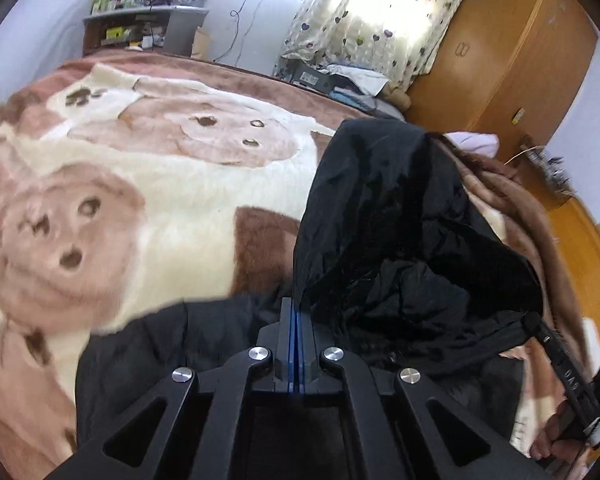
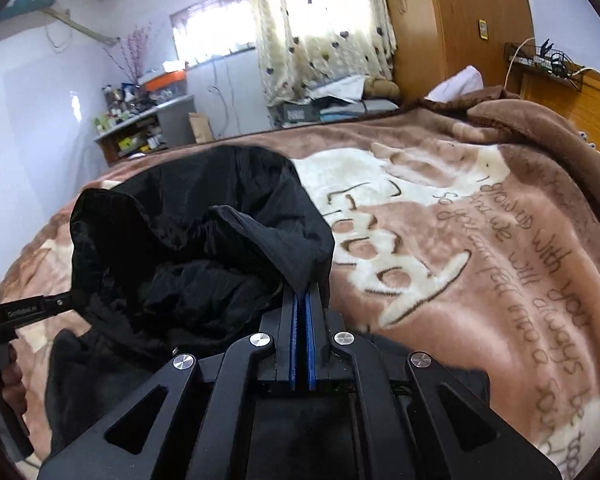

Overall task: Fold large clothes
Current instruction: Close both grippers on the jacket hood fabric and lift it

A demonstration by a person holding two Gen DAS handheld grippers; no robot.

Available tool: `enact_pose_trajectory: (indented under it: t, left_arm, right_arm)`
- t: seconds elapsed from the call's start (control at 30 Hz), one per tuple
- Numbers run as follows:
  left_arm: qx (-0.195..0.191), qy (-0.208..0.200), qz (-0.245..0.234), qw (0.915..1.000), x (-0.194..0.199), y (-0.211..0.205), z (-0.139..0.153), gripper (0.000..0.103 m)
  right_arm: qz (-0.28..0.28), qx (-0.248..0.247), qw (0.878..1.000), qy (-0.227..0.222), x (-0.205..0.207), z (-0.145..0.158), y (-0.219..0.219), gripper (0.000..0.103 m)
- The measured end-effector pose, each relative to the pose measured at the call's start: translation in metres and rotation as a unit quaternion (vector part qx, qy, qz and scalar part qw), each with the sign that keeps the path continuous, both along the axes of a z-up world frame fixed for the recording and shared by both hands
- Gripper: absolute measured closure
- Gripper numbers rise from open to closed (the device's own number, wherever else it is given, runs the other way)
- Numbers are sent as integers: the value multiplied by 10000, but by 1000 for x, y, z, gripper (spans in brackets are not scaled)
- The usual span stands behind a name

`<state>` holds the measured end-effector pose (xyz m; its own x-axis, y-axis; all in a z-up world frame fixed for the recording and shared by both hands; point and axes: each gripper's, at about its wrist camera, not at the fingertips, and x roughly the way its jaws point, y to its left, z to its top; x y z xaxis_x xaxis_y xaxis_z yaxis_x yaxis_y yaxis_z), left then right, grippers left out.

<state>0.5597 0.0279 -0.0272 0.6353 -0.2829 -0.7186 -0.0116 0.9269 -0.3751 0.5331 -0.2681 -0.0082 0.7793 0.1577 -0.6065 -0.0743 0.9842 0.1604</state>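
A large black garment [image 1: 396, 232] is held up above the bed, bunched and sagging between both grippers. My left gripper [image 1: 297, 312] is shut on one edge of it. My right gripper [image 2: 302, 294] is shut on another edge of the same black garment [image 2: 188, 232]. The right gripper also shows at the lower right of the left wrist view [image 1: 534, 322], pinching the cloth. The left gripper shows at the left of the right wrist view [image 2: 70, 300], also on the cloth. The garment's lower part hangs down below the fingers, mostly hidden.
A brown and cream bear-print blanket [image 1: 148, 184] covers the bed [image 2: 480, 248]. A wooden wardrobe [image 1: 496, 52] stands at the far right. A cluttered shelf [image 1: 140, 28] and a curtained window [image 2: 320, 20] are beyond the bed. A heap of things [image 1: 340, 80] lies at the bed's far edge.
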Motion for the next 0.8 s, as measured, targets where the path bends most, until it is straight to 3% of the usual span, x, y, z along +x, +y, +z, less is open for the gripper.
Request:
enact_pose_trajectory:
  t: [0.13,0.33,0.43,0.53,0.6,0.7,0.8]
  left_arm:
    - [-292,250,215,9990,-30,22,-19,103]
    - [-827,583,512,9935,-60,48,-39,102]
    - [-626,572,852,9928,-78,63,-39,102]
    - [-783,749,1002,9891,-91,82,-45,102]
    - [-938,843,958,9874,-97,89,-44,102]
    - [-891,665,996,9888,-113,97,-30,102]
    - [-745,551,1069,9899,-120,100,-19,95]
  right_arm:
    - [67,-156,9998,-68,-40,-6,-3,101]
    - [-334,-107,9990,282,-71,-36,-22,101]
    - [-640,89,9965,522,-78,-48,-40,101]
    - [-820,249,9936,737,-81,-55,-53,101]
    - [-803,423,9932,733,-82,-53,-59,101]
    - [-837,579,9930,603,-87,-41,-63,101]
    - [-784,707,9931,503,-90,-28,-65,100]
